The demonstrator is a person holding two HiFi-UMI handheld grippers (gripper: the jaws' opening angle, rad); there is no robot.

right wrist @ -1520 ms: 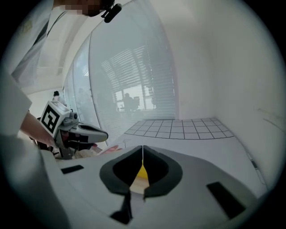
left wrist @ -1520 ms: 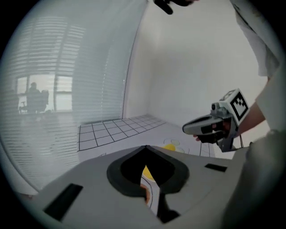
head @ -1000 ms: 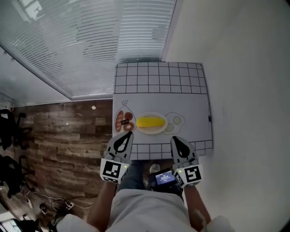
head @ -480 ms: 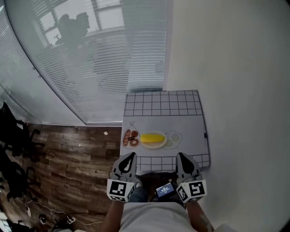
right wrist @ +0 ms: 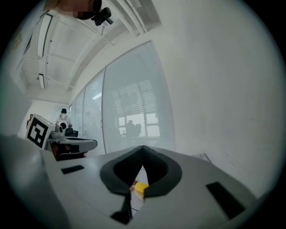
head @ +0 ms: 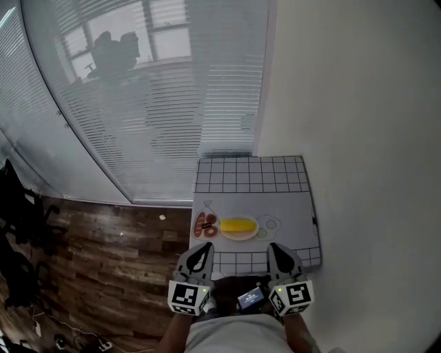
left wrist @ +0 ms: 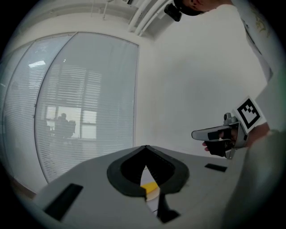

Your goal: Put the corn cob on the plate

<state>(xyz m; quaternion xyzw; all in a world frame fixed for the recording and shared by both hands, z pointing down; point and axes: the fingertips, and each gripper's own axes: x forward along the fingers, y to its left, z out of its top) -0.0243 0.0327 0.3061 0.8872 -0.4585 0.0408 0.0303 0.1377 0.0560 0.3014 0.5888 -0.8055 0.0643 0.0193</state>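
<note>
Table (head: 296,205) by white wall (head: 358,138), corn cob (head: 238,225) on plate (head: 240,237), blinds (head: 172,103), wood floor (head: 103,262)

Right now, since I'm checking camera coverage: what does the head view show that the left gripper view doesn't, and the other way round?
Head view only: the whole plate and table, and the wooden floor. Left gripper view only: the ceiling and the camera on the person's head. Both: the corn cob lying on the plate, the window blinds, the white wall, and the right tongs, shut.
</note>
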